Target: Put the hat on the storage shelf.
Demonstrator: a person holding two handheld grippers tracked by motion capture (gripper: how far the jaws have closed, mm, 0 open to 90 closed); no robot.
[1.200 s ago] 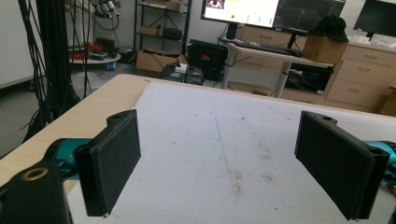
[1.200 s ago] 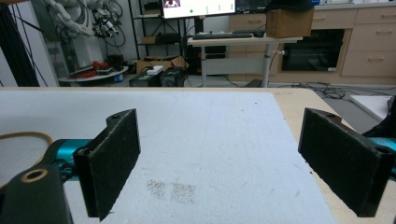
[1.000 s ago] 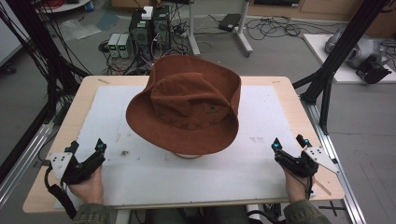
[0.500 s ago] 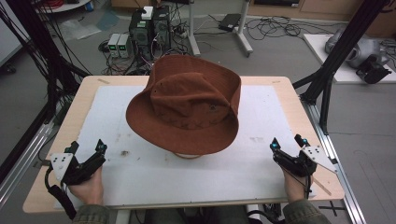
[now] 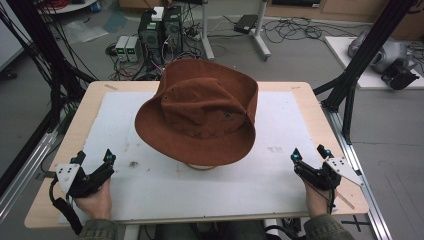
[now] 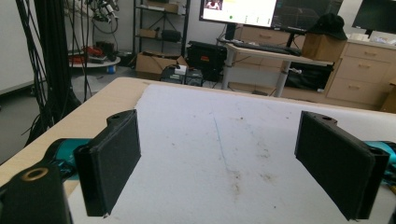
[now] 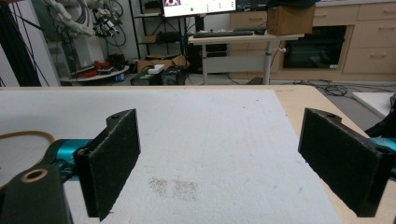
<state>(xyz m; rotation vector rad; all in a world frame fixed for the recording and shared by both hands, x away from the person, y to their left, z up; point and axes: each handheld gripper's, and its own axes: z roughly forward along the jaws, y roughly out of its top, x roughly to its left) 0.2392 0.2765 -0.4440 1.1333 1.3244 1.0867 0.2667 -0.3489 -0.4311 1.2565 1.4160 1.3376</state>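
A brown wide-brimmed hat (image 5: pixel 200 115) shows in the high view over the middle of the white mat (image 5: pixel 125 115). A tan cord loop (image 5: pixel 200 167) peeks out under its near brim, and the cord loop (image 7: pixel 28 136) also lies on the mat at the left of the right gripper view. My left gripper (image 5: pixel 95 156) rests at the near left of the table, open, with nothing between its pads (image 6: pixel 114 163). At the near right, my right gripper (image 5: pixel 308 152) is open and holds nothing, its pads (image 7: pixel 116 158) wide apart. Both grippers are well apart from the hat.
The wooden table (image 5: pixel 310 100) has bare edges around the mat. Black frame posts (image 5: pixel 360 55) stand at both sides. Computers and cables (image 5: pixel 160 30) lie on the floor behind the table. Faint stains (image 6: pixel 233 179) mark the mat.
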